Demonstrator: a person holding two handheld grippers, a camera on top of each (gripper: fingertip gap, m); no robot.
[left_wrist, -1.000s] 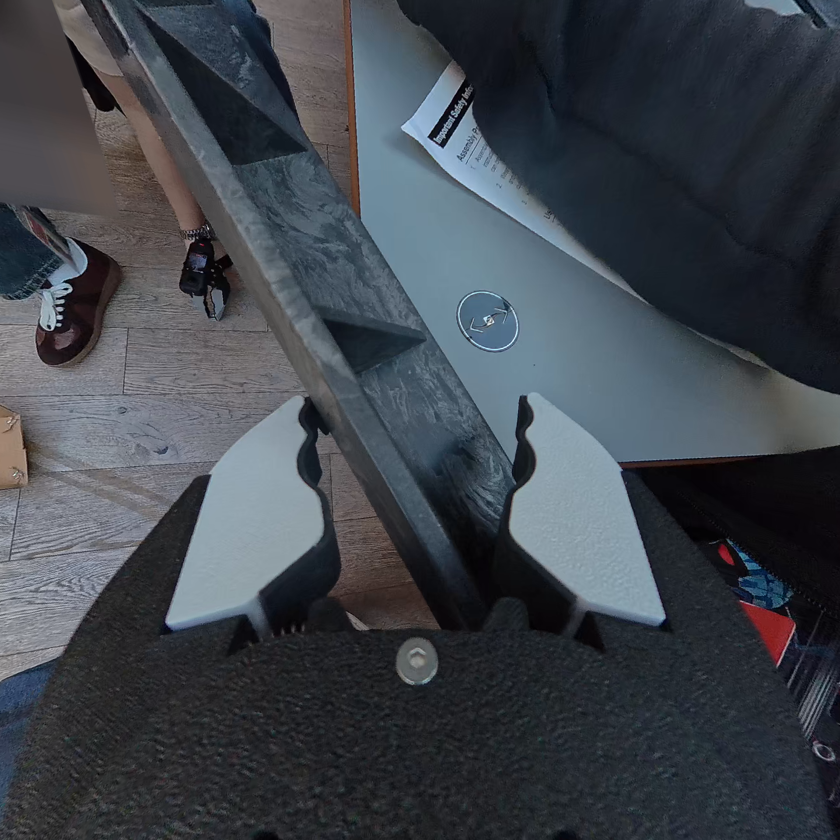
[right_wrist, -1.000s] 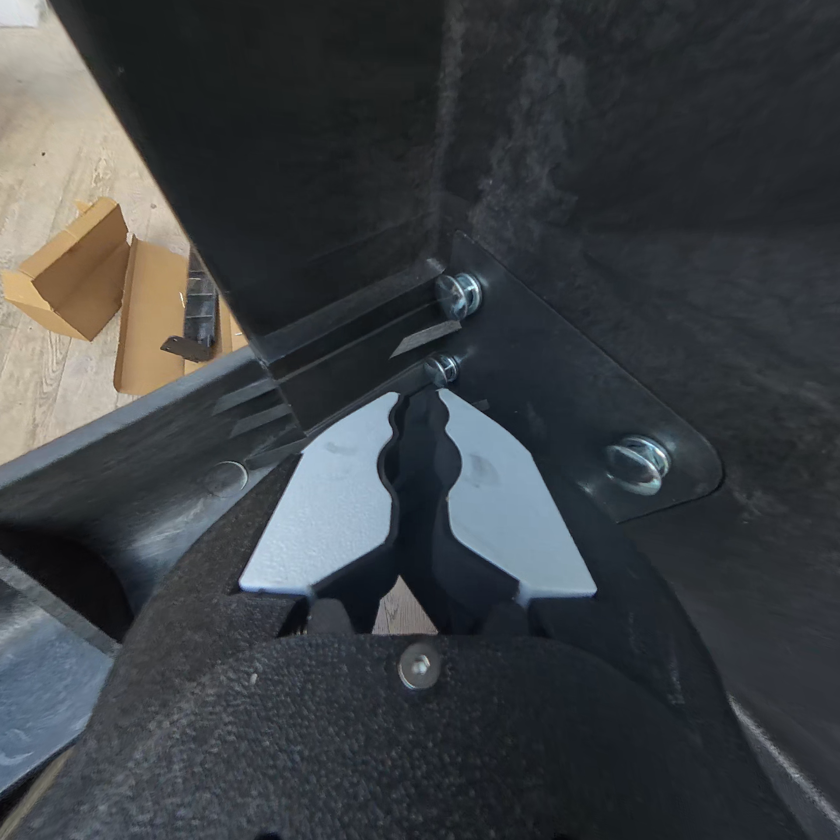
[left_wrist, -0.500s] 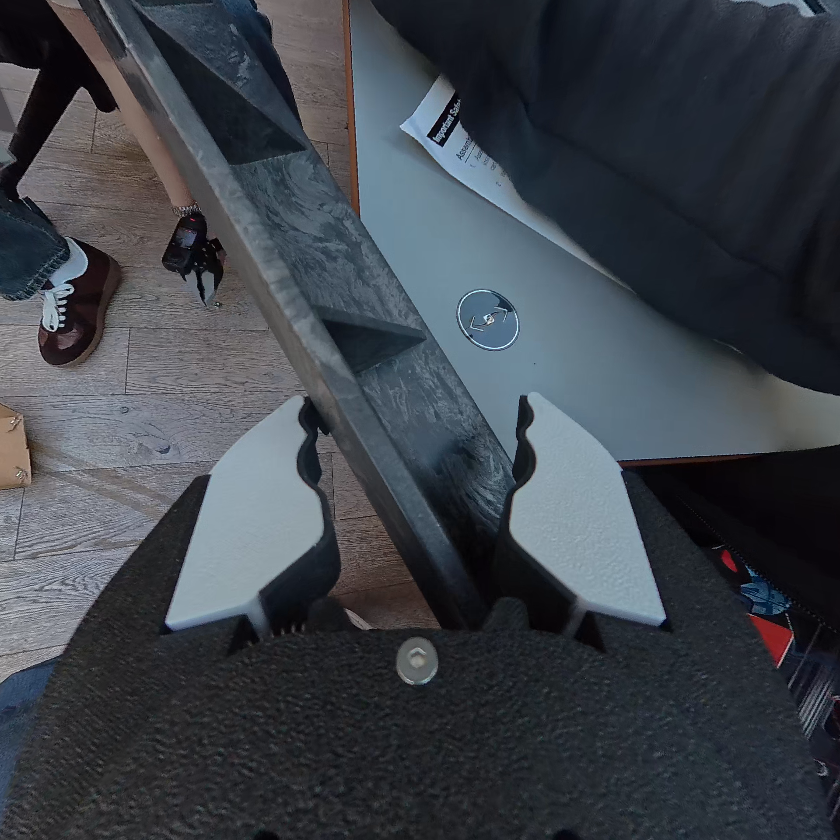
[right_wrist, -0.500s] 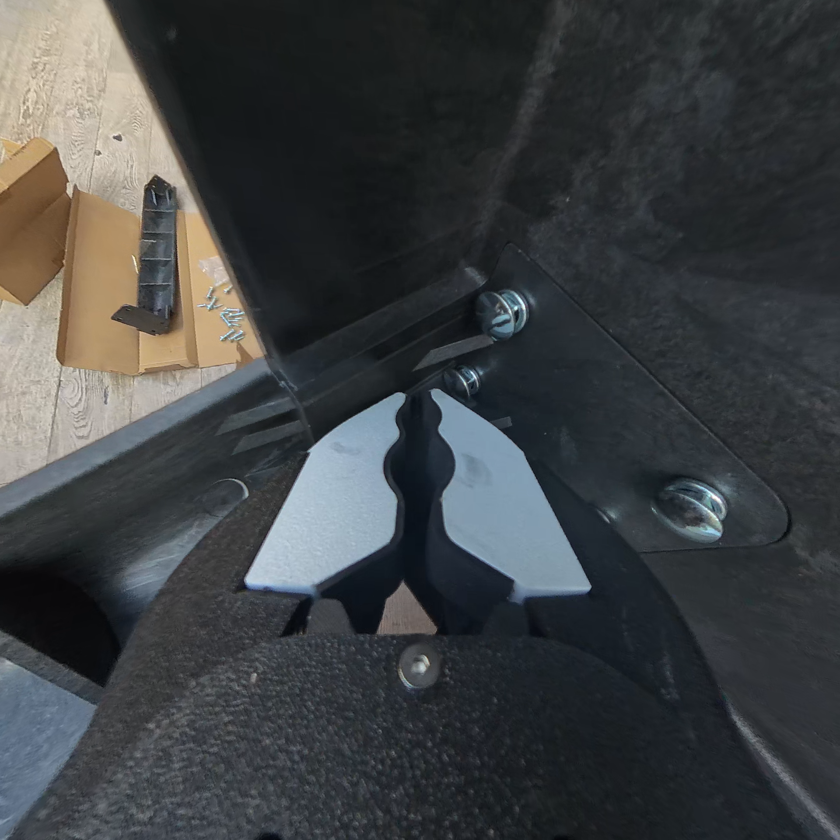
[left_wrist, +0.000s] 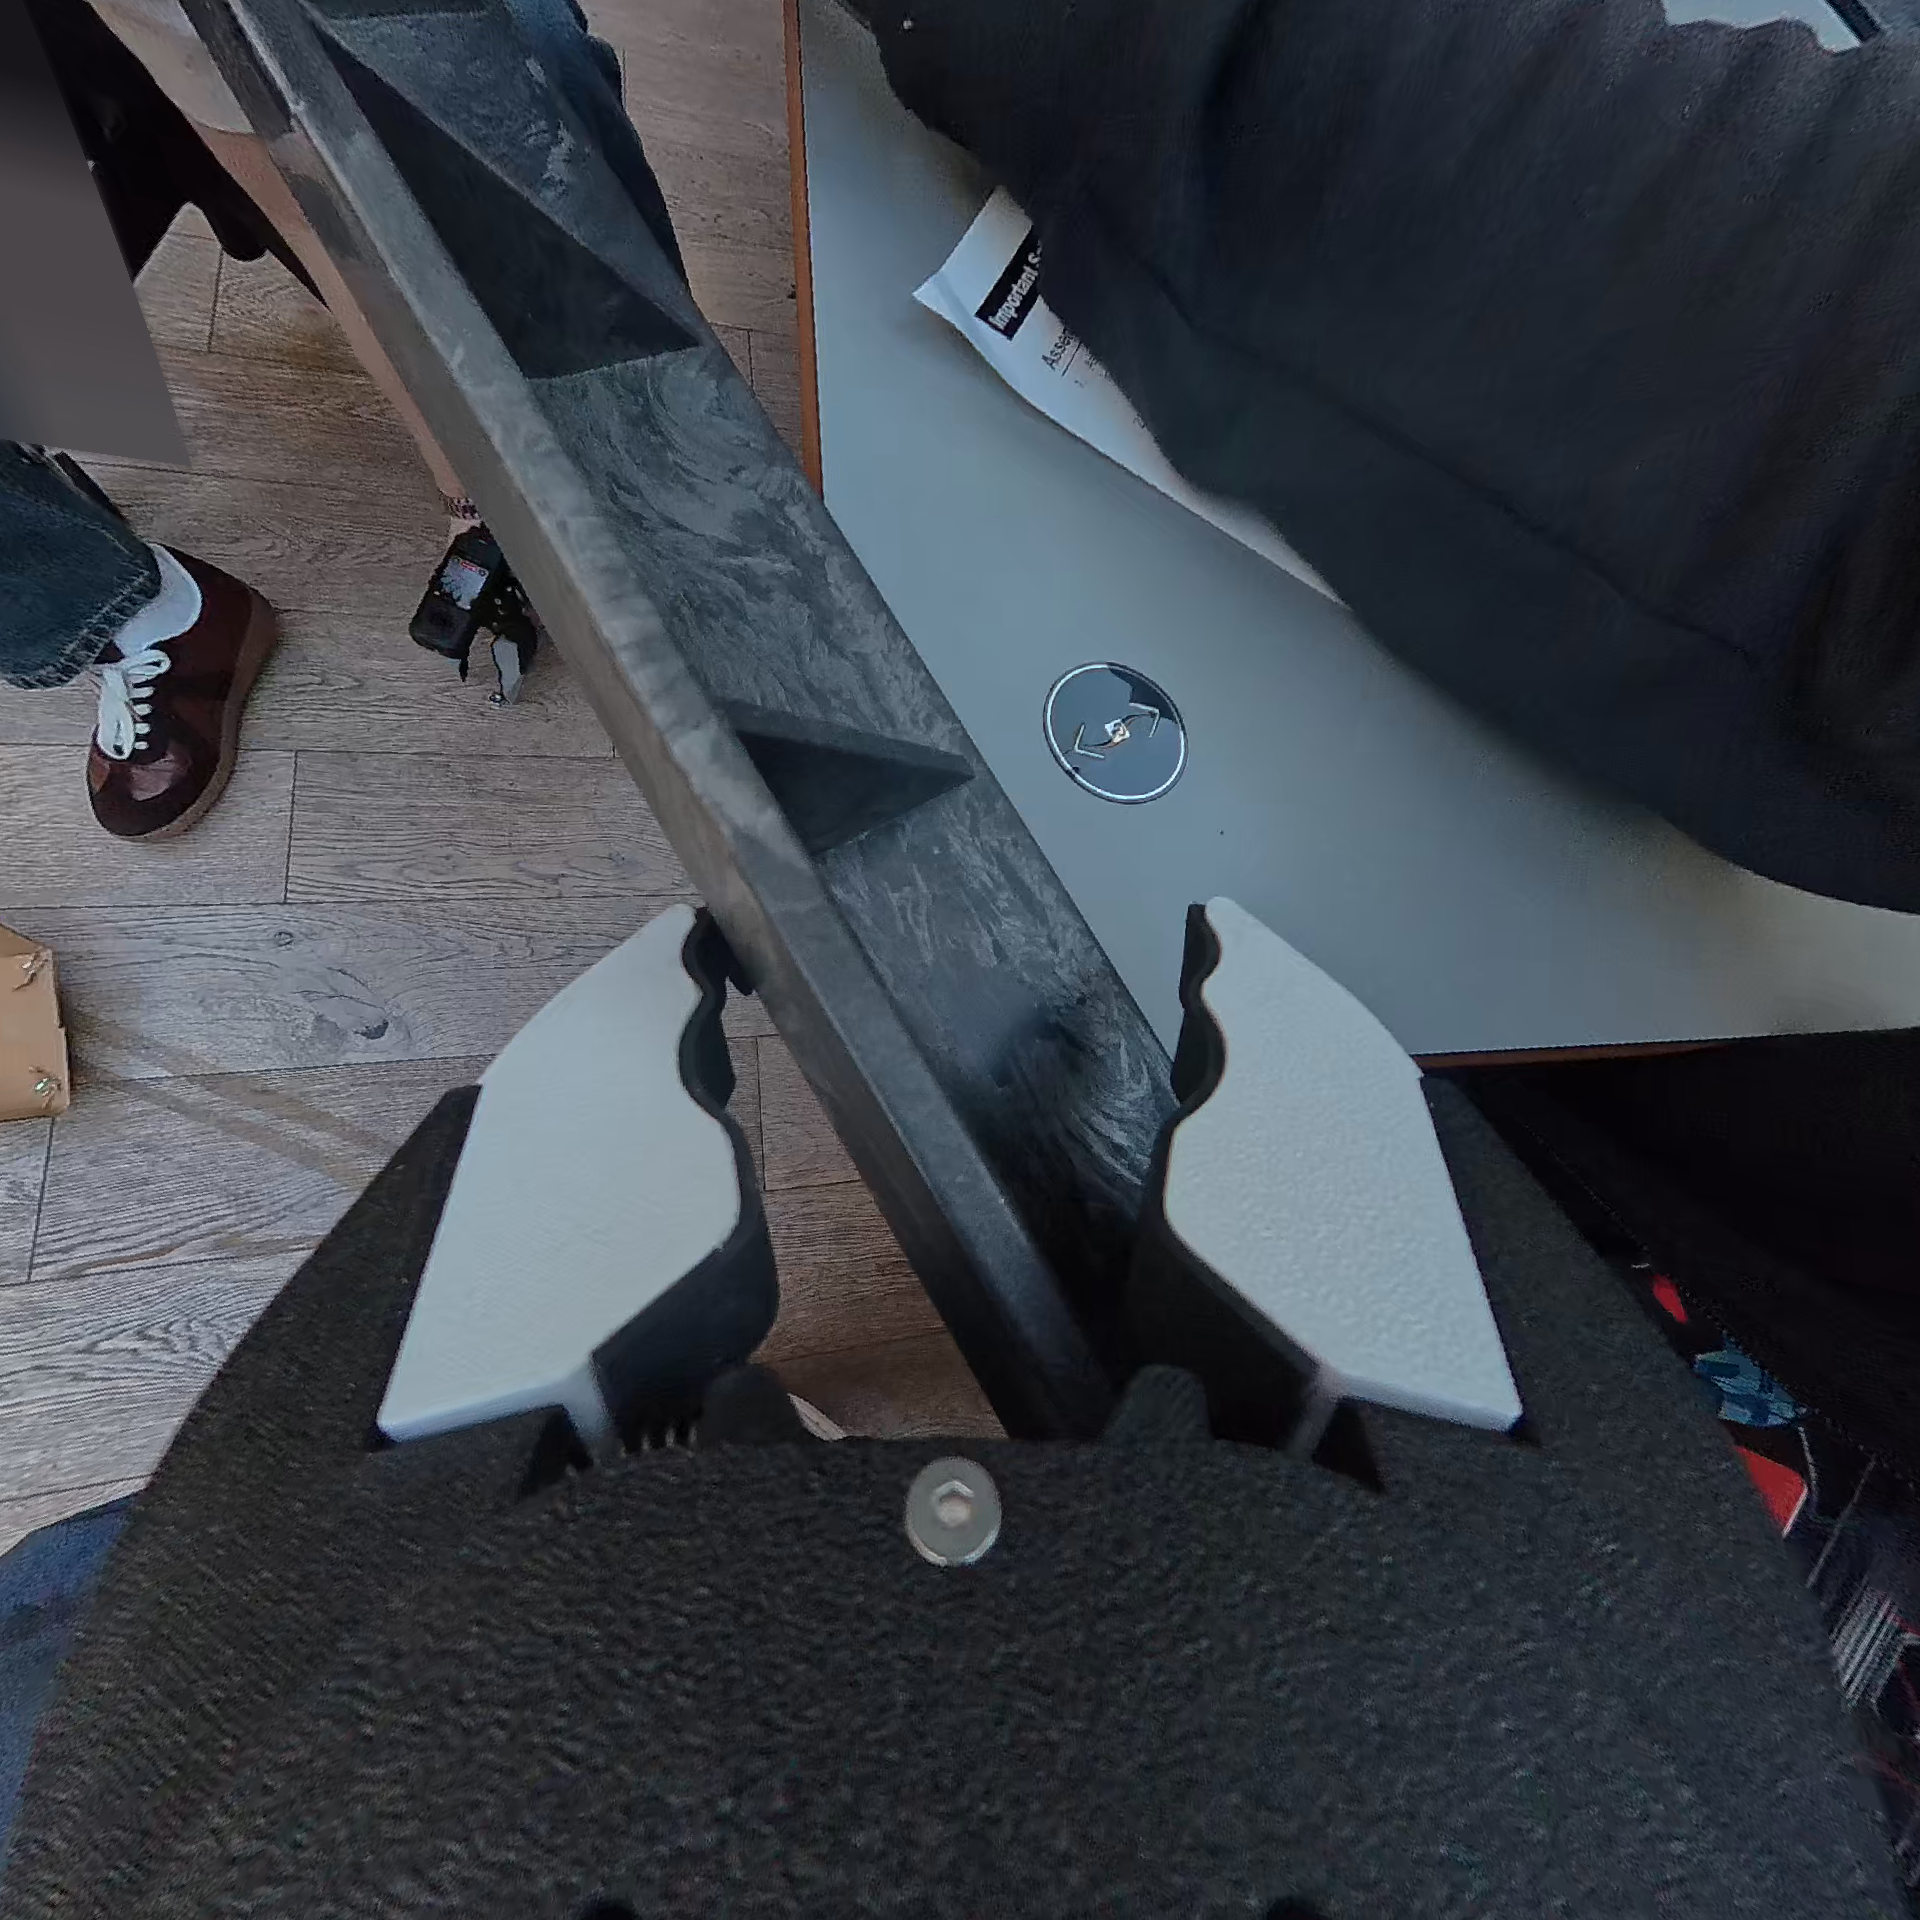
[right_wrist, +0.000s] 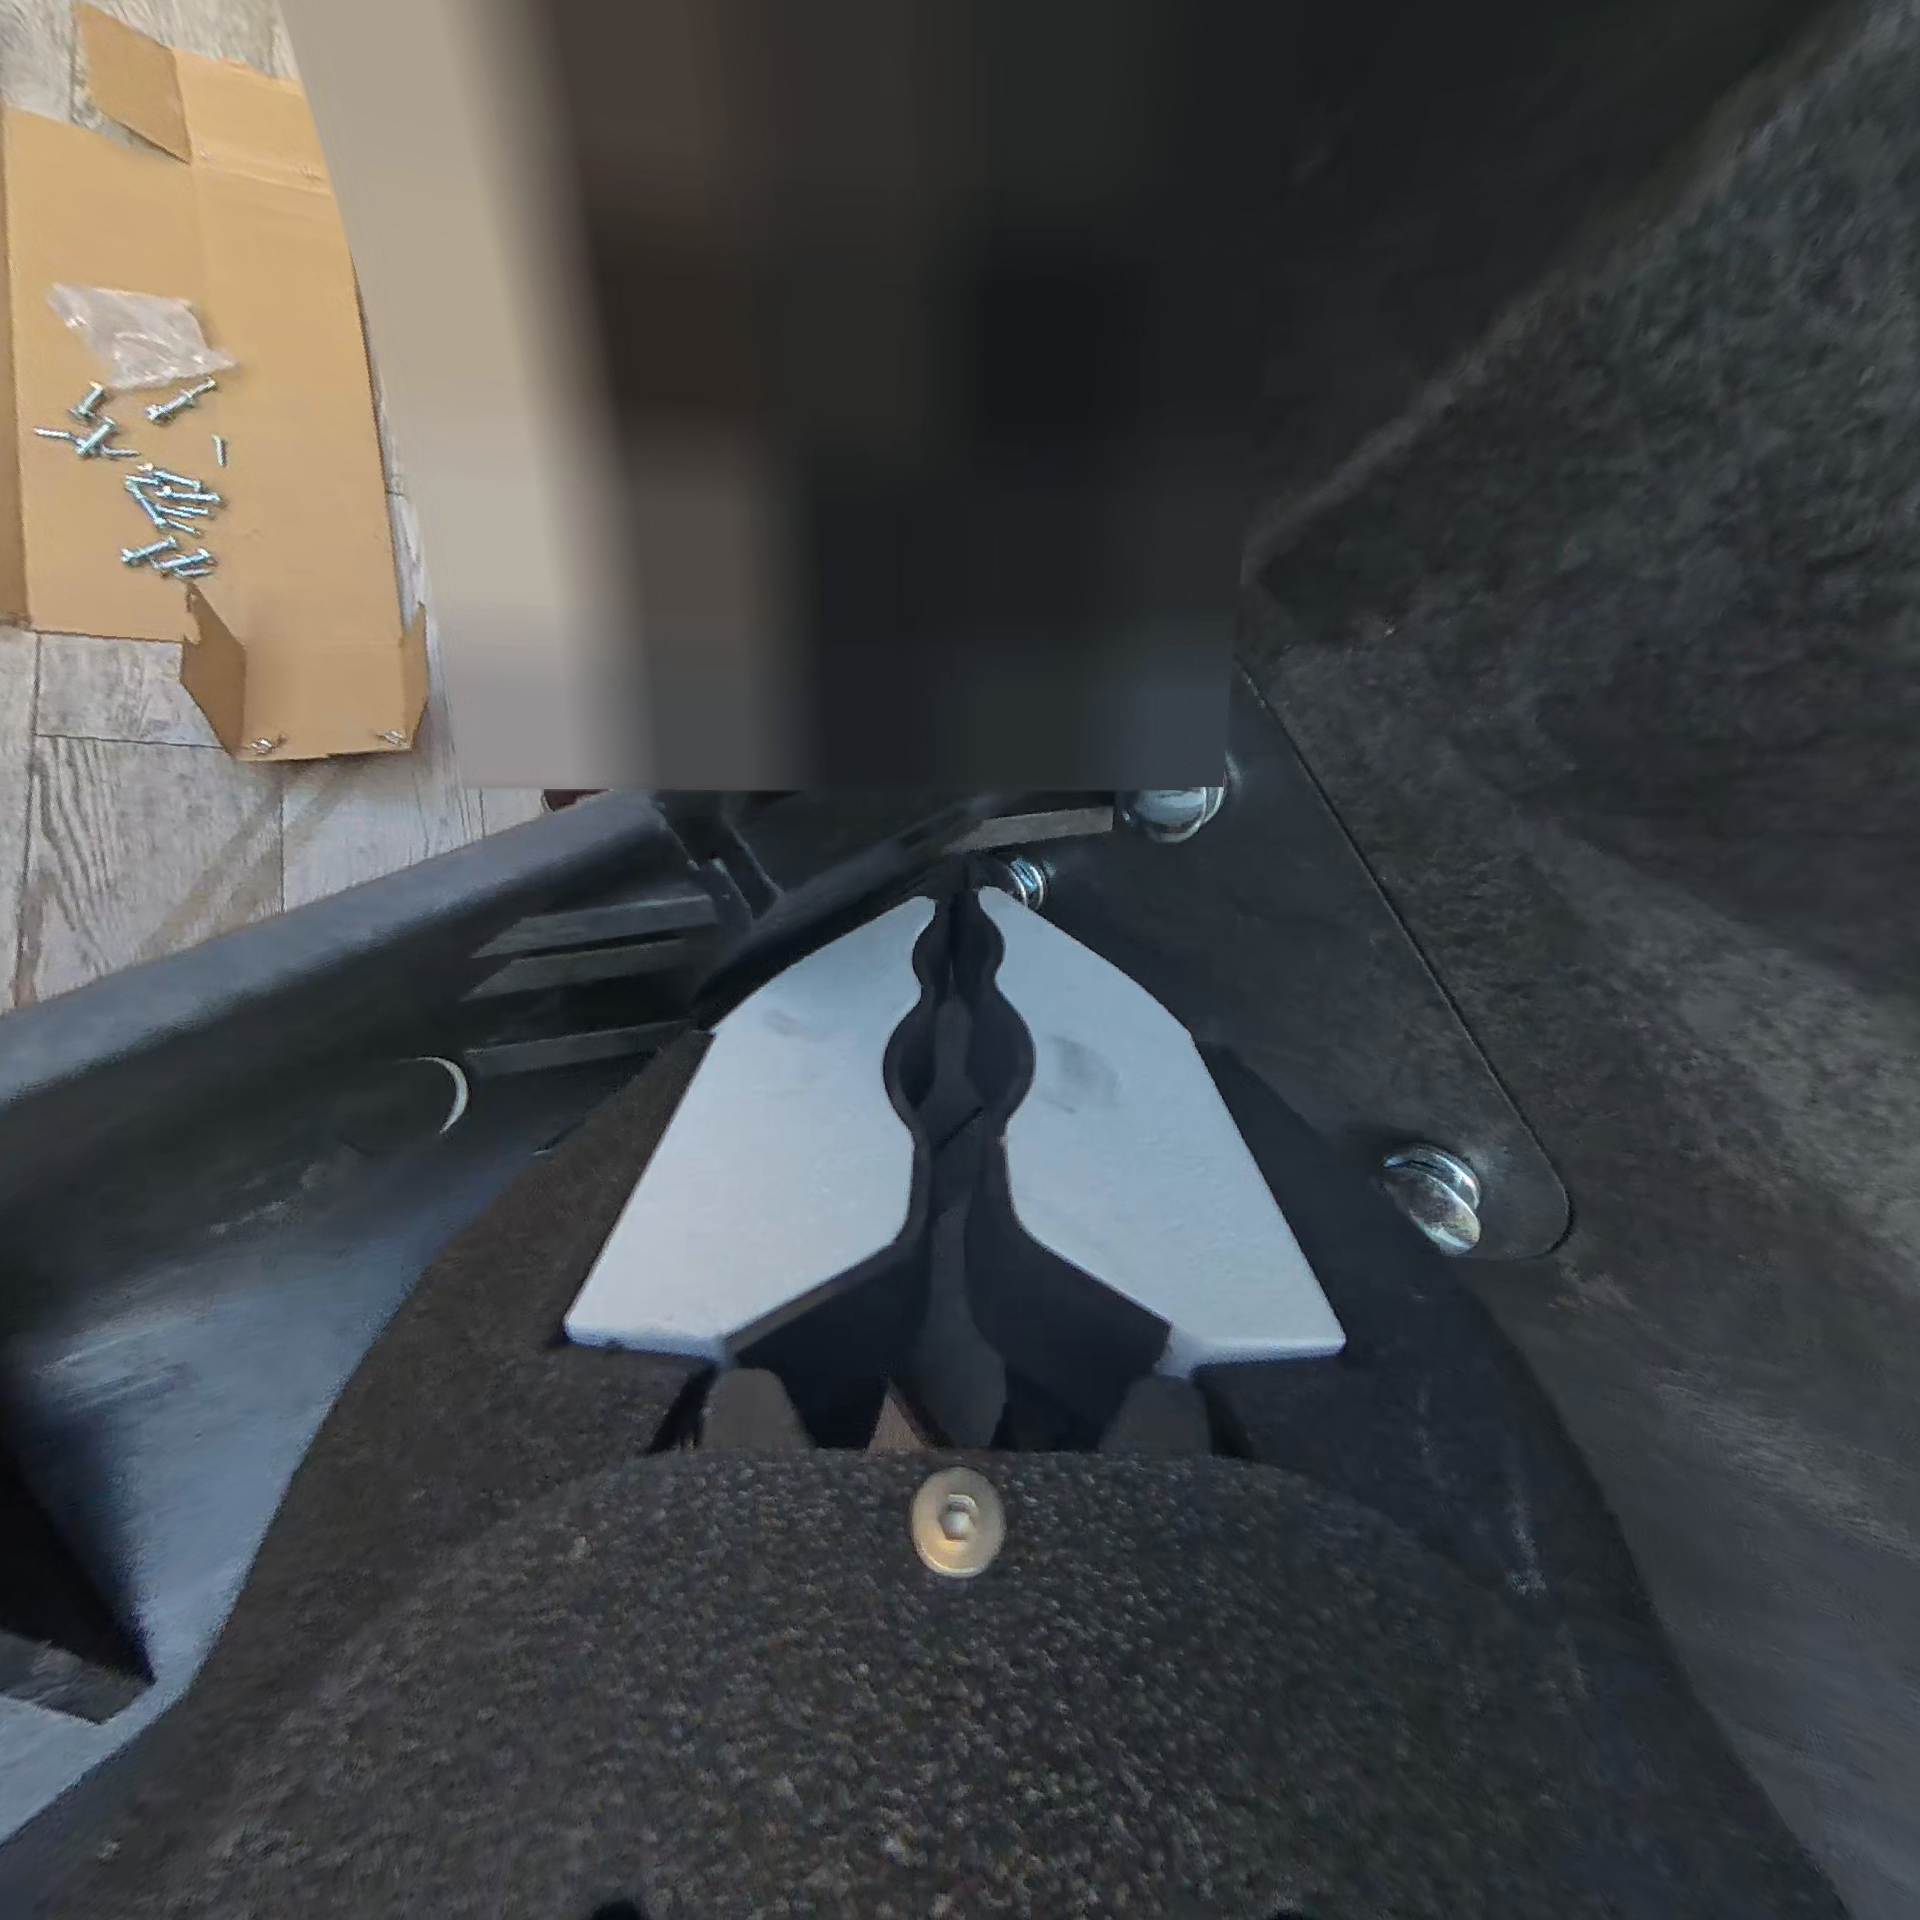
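The left gripper (left_wrist: 940, 1023) is wide open around a long dark plastic bar (left_wrist: 717, 623), perhaps steadying it, while the right gripper (right_wrist: 961, 904), pinched tight on nothing, points at a screw (right_wrist: 1023, 878) on a black plate (right_wrist: 1351, 987).

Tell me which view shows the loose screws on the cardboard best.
The right wrist view: the loose screws lie scattered on flat cardboard on the floor at upper left, beside a clear bag. The left wrist view shows none of them, only a corner of another cardboard piece at its left edge.
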